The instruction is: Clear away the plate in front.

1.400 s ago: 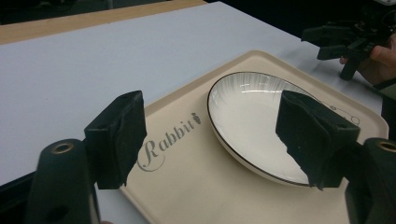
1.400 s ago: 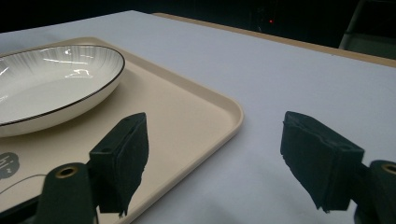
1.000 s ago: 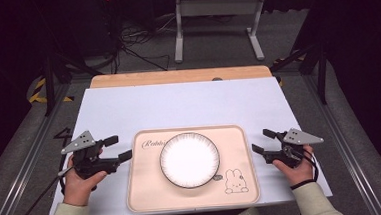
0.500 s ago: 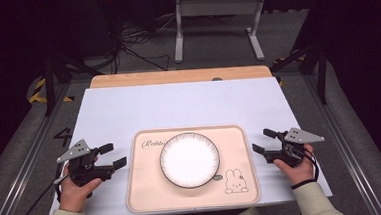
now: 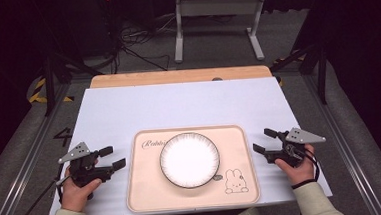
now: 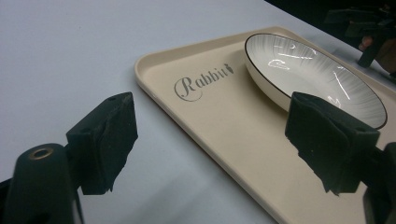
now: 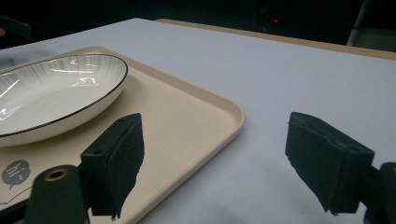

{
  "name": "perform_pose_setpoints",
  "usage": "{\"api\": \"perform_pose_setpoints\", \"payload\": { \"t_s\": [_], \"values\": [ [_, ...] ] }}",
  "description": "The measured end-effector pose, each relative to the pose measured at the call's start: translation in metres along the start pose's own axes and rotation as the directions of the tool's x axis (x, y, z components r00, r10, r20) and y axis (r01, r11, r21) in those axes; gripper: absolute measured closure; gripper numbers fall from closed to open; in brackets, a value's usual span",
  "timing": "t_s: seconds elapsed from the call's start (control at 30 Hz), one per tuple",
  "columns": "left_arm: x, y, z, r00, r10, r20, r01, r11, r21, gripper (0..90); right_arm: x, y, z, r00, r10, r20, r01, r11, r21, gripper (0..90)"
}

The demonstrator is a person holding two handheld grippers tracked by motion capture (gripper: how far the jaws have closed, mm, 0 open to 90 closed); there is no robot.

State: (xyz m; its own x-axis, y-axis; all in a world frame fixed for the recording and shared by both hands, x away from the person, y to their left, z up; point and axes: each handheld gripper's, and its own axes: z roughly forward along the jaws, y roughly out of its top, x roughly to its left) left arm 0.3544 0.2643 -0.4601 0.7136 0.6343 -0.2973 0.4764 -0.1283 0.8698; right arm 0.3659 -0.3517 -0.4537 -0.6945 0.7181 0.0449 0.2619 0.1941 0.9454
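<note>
Plate (image 5: 189,159) on tray (image 5: 146,190), between left gripper (image 5: 112,158) and right gripper (image 5: 263,140), untouched

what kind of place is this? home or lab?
Likely a lab or recording rig, not a home: a white table on a metal frame, loose cables on the floor behind it, dark surroundings, and one staged tray with a plate.

In the right hand-held gripper view, the white black-rimmed plate (image 7: 51,91) is cut off at the left edge. In the high view, the cream tray's (image 5: 243,184) printed word runs under the plate, its ending hidden.
</note>
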Motion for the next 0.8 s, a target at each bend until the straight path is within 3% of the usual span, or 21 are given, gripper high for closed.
{"api": "perform_pose_setpoints", "payload": {
  "t_s": [0.1, 0.27, 0.5, 0.8],
  "values": [
    [-0.0001, -0.0013, 0.001, 0.9999, 0.016, -0.006, -0.016, 0.9998, 0.008, 17.7, 0.0, 0.0, 0.0001, 1.0, 0.0, 0.0, 0.0, 1.0, 0.0, 20.3],
    [-0.0018, -0.0037, 0.0034, 1.0, 0.006, -0.005, -0.006, 0.9998, 0.018, 16.7, -0.0005, 0.0001, 0.0001, 1.0, 0.004, -0.003, -0.004, 1.0, 0.001, 20.2],
    [-0.0043, -0.0068, 0.0097, 0.9988, 0.042, -0.026, -0.04, 0.9973, 0.062, 15.1, -0.0008, 0.0001, 0.0001, 1.0, 0.005, -0.007, -0.005, 1.0, 0.001, 19.9],
    [-0.0029, -0.008, 0.0084, 0.9988, 0.026, -0.041, -0.025, 0.9989, 0.039, 14.7, -0.0013, 0.0001, 0.0005, 0.9999, 0.007, -0.011, -0.007, 1.0, 0.004, 18.6]
  ]
}}
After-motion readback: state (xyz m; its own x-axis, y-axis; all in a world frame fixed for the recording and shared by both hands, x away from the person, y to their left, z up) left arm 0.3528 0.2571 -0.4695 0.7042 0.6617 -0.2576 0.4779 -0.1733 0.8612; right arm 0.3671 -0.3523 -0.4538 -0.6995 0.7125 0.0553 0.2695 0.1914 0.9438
